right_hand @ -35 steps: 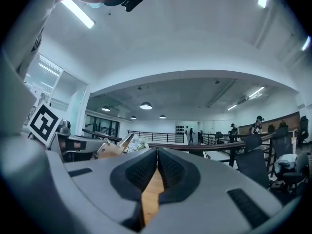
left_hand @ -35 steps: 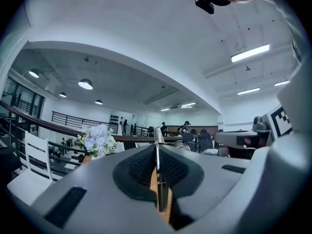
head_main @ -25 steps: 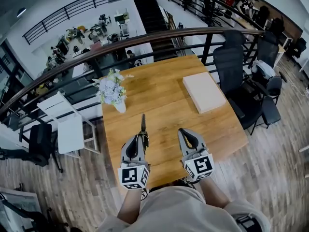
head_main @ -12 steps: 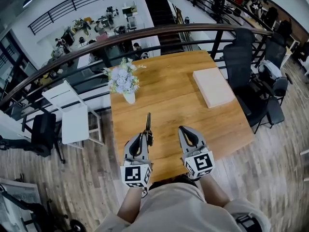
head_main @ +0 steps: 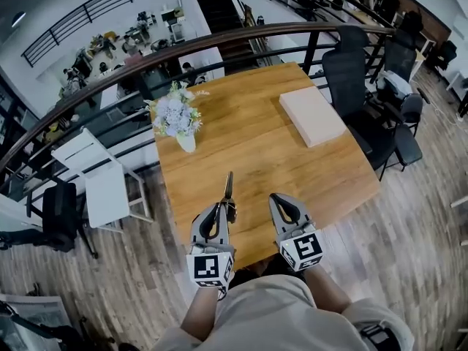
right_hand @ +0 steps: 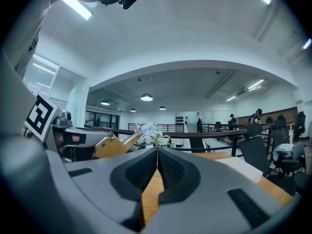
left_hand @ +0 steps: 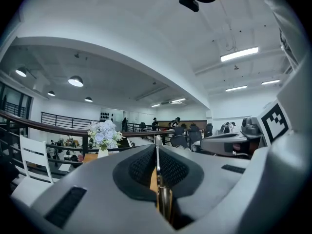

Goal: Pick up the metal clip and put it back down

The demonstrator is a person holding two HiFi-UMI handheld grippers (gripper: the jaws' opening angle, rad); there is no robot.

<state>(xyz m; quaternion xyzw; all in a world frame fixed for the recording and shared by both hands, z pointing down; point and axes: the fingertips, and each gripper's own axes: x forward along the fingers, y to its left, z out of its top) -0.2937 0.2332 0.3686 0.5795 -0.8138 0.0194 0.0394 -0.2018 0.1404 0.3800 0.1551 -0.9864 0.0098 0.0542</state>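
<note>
Metal clip [head_main: 228, 189], a slim silvery blade with brass-coloured handles, is clamped by its handle end in your left tongs [head_main: 222, 211], over the near edge of the wooden tabletop [head_main: 285, 167]. Its long axis points straight ahead, away from you. Your right tongs [head_main: 277, 199] sit just beside, pressed together on nothing. Setting it down looks like your left hand's job.

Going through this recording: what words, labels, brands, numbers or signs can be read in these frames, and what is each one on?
No readable text.
Left gripper and right gripper: black-and-white square marker patterns only, no letters or digits.
Metal clip: no print visible.
Flat box: top is blank.
Desks on the floor below: too small to read.
</note>
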